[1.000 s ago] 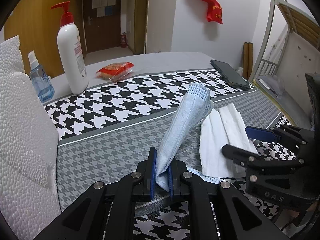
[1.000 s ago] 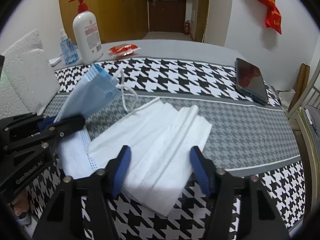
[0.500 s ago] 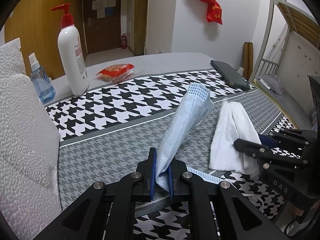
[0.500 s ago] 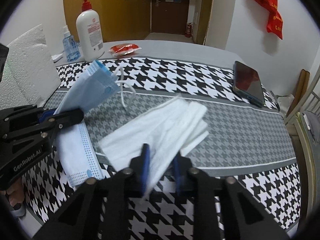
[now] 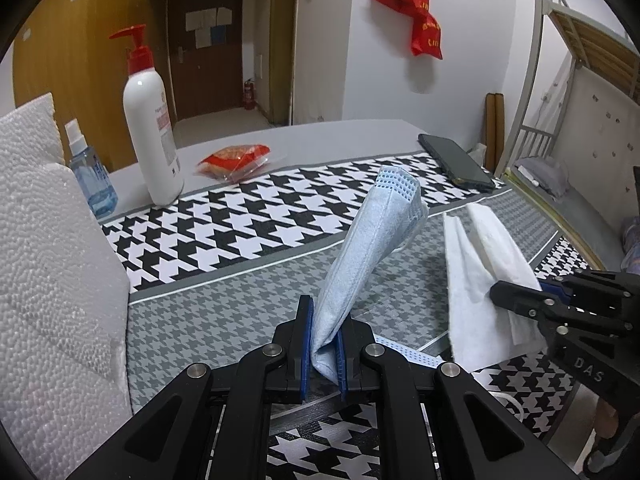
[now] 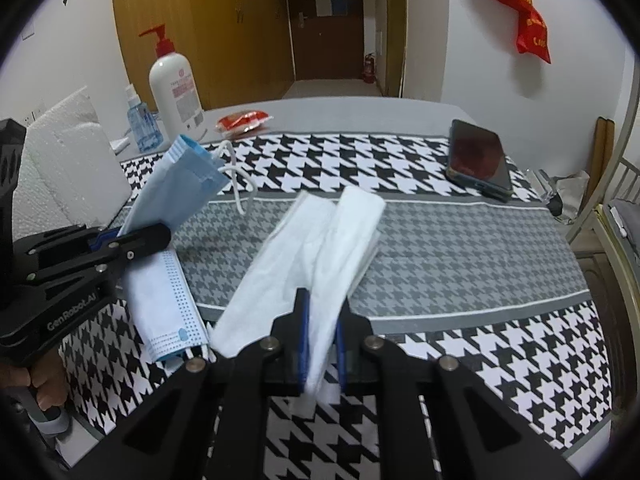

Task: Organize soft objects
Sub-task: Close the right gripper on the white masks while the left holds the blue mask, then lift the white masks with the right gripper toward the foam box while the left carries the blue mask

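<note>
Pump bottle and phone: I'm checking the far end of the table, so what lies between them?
A red snack packet lies between pump bottle and phone, in the right wrist view.

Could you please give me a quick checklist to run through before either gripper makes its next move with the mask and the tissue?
1. Left gripper shut on the blue mask: ok.
2. Right gripper shut on the white tissue: ok.
3. Tissue fully off the table: cannot tell.
4. Second mask lies flat on the tablecloth, untouched: ok.
5. Phone away from both grippers: ok.
6. Ear loops free of snags: cannot tell.
</note>
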Demonstrator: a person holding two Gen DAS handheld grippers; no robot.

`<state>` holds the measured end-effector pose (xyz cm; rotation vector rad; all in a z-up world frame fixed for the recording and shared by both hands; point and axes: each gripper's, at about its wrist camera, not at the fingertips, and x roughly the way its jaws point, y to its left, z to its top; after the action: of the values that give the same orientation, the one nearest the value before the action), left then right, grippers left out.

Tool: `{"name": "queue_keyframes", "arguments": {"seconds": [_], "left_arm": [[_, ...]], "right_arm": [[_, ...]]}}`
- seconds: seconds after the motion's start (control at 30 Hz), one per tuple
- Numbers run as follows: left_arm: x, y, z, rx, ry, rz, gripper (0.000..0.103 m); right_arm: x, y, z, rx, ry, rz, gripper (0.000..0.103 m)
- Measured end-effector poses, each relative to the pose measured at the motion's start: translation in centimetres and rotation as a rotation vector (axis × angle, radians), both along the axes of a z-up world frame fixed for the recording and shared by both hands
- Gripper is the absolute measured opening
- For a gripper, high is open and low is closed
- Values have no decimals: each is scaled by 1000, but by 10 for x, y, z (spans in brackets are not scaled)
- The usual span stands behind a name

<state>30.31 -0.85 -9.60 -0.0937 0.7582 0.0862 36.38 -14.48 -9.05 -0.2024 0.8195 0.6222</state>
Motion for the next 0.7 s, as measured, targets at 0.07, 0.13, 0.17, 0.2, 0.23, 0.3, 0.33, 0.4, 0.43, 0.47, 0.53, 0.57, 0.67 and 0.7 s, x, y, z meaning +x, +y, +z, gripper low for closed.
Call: {"name": "queue_keyframes", "arguments": {"seconds": [0.07, 0.13, 0.17, 0.2, 0.23, 0.3, 0.33, 0.4, 0.43, 0.47, 0.53, 0.57, 0.67, 0.7], "left_arm": [[-1, 0, 1, 3, -5, 0, 11], [-2, 0, 3, 7, -12, 2, 11], [-3, -1, 3, 8, -15, 2, 11], [-3, 0, 4, 9, -19, 2, 11], [-4, -1, 5, 9, -23, 3, 11], [-6, -1, 7, 10, -33, 5, 11], [-7, -1, 8, 11, -38, 6, 11], [-9, -2, 10, 12, -44, 7, 11], [-9, -2, 11, 14, -47, 8, 11], [-10, -2, 11, 13, -50, 9, 11], [-13, -3, 13, -1, -55, 8, 11], [-14, -5, 15, -3, -59, 2, 11], [-18, -8, 20, 3, -74, 1, 11], [-19, -9, 21, 6, -76, 0, 11]], "right_arm": [[-2, -3, 4, 11, -7, -5, 13], [-5, -5, 9, 20, -17, -10, 13], [-6, -7, 11, 26, -22, -12, 13], [-8, -8, 13, 30, -25, -13, 13], [-9, -10, 15, 32, -30, -14, 13], [-13, -13, 20, 39, -41, -19, 13], [-14, -15, 21, 41, -46, -21, 13], [-17, -18, 25, 50, -56, -26, 13], [-18, -19, 26, 52, -60, -26, 13], [-20, -20, 28, 56, -67, -29, 13], [-23, -22, 31, 62, -73, -32, 13], [-25, -23, 33, 68, -77, -34, 13], [-30, -27, 40, 90, -89, -39, 13], [-32, -27, 41, 93, -95, -39, 13]]}}
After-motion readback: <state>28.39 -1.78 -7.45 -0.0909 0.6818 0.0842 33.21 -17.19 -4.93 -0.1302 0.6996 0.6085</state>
